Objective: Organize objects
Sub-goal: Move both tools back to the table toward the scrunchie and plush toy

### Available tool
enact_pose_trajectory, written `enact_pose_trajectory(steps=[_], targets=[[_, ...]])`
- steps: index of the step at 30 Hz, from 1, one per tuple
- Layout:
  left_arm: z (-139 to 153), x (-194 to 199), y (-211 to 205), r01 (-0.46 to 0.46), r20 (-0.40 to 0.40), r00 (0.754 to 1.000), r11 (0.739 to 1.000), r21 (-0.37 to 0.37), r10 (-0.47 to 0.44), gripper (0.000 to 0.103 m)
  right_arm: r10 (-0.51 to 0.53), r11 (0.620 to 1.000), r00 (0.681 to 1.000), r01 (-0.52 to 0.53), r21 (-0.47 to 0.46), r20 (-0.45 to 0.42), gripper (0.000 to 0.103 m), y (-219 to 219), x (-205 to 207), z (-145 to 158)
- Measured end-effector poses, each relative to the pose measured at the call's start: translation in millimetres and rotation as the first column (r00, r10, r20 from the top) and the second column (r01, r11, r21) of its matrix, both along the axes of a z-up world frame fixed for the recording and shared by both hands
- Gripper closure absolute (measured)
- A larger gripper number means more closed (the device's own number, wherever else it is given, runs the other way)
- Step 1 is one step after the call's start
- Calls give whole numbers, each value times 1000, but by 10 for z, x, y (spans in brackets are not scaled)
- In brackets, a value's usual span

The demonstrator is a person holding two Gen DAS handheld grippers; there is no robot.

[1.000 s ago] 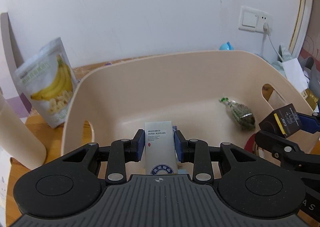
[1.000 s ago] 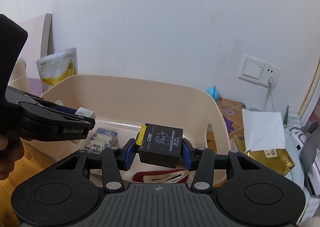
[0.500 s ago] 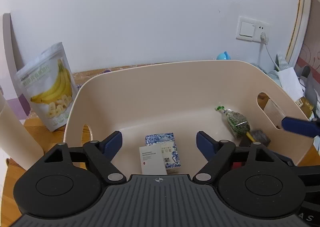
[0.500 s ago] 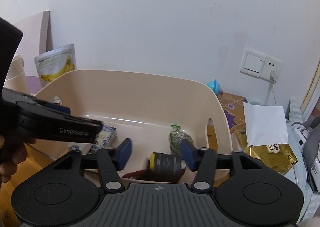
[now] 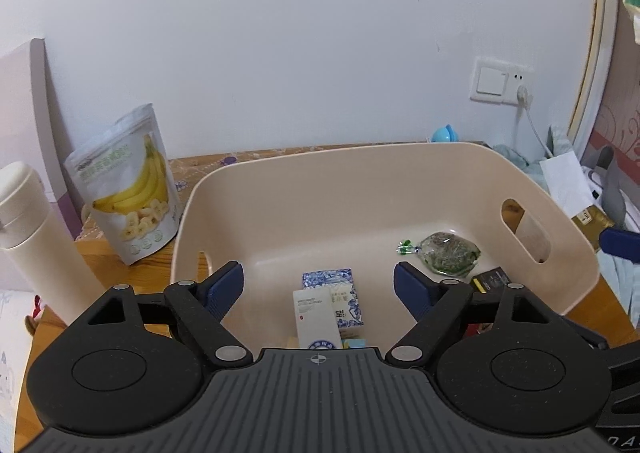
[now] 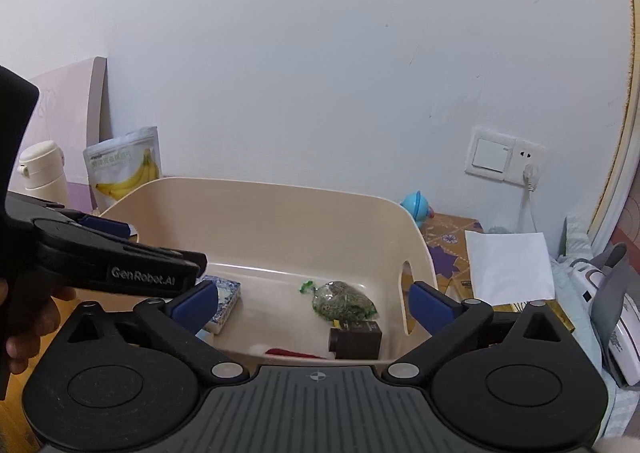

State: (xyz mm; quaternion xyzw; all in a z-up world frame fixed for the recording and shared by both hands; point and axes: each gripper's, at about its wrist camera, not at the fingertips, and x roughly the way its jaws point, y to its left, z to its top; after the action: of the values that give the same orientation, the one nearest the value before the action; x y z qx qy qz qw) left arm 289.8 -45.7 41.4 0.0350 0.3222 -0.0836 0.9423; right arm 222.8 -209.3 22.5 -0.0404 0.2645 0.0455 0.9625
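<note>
Drop step done — both grippers spread, nothing pinched.
White sachet (image 5: 316, 317) and black box (image 6: 355, 337) lie in beige bin (image 5: 360, 173); left gripper (image 5: 318, 289) and right gripper (image 6: 314, 307) have just been opening — banana pouch (image 5: 128, 193) judged next, to be fetched.

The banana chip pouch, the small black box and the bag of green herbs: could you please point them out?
banana chip pouch (image 5: 128, 193), left wrist view, front panel.
small black box (image 6: 356, 339), right wrist view, front face.
bag of green herbs (image 6: 344, 300), right wrist view, middle.

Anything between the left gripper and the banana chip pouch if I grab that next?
Probably yes: the bin's left wall lies between the left gripper, open over the bin, and the pouch standing outside. Lift over the rim.
</note>
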Motion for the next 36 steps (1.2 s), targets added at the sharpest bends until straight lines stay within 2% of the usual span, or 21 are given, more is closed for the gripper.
enact_pose_trajectory(steps=[15, 36], targets=[[135, -509, 245, -8, 35, 999, 1000, 3, 8, 16, -8, 1000, 1000, 8, -2, -12, 0, 13, -392, 23], [-207, -1040, 249, 30, -53, 998, 999, 38, -28, 16, -24, 1000, 995, 23, -18, -101, 0, -84, -845, -259]])
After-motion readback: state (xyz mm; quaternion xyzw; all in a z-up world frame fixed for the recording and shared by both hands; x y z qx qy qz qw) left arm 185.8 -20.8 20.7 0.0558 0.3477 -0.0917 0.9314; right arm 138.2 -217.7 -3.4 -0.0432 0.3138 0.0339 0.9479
